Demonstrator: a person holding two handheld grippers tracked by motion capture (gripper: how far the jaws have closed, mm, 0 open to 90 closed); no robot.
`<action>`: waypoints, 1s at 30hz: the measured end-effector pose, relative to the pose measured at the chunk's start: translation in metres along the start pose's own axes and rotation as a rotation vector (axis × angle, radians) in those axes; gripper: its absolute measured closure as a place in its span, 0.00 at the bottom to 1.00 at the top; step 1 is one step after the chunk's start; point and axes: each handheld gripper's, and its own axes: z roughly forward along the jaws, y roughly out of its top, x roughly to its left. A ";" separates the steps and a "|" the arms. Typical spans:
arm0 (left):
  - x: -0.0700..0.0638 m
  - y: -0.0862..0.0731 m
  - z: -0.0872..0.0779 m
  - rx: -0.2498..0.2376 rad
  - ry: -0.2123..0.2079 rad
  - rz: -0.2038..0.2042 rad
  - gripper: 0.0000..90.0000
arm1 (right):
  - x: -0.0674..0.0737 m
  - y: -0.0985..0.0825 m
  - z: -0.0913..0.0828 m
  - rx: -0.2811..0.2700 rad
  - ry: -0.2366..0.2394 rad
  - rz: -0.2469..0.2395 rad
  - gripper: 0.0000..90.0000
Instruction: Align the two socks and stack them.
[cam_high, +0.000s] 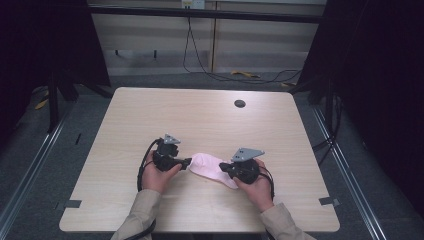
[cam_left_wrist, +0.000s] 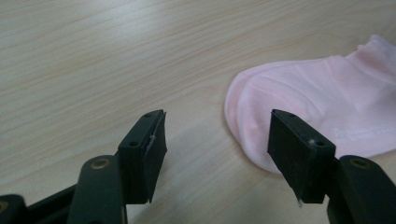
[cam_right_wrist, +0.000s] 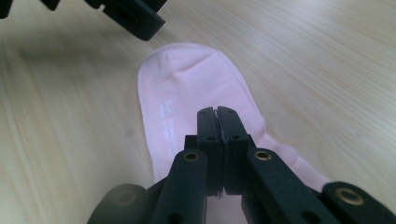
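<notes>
A pink ankle sock (cam_high: 214, 169) lies flat on the light wooden table (cam_high: 200, 120), between the two hand-held grippers.

Left gripper (cam_high: 186, 162): the jaws stand apart with nothing between them. In the left gripper view, the gripper (cam_left_wrist: 217, 140) sits just short of the sock's rounded toe end (cam_left_wrist: 317, 107), which lies ahead of the jaws and toward the right-hand jaw. The pads do not touch the fabric.

Right gripper (cam_high: 223, 166): the jaws are pressed together. In the right gripper view, the gripper (cam_right_wrist: 217, 112) sits over the middle of the sock (cam_right_wrist: 187, 88), low above the fabric. Whether any fabric is pinched between the pads cannot be told. The sock's toe end extends ahead of the jaws; its cuff end runs back beneath and to the right of them. The left gripper's jaw (cam_right_wrist: 135, 18) is just beyond the toe.
</notes>
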 end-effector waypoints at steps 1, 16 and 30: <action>0.000 0.001 0.002 0.005 0.002 0.001 0.42 | 0.000 -0.003 -0.003 0.001 -0.003 -0.003 0.99; -0.010 0.007 0.025 0.054 0.009 0.061 0.49 | -0.005 -0.029 -0.034 0.003 -0.039 0.019 0.98; -0.019 0.010 0.025 0.080 -0.063 0.054 0.91 | -0.006 -0.039 -0.042 0.020 -0.049 0.040 0.96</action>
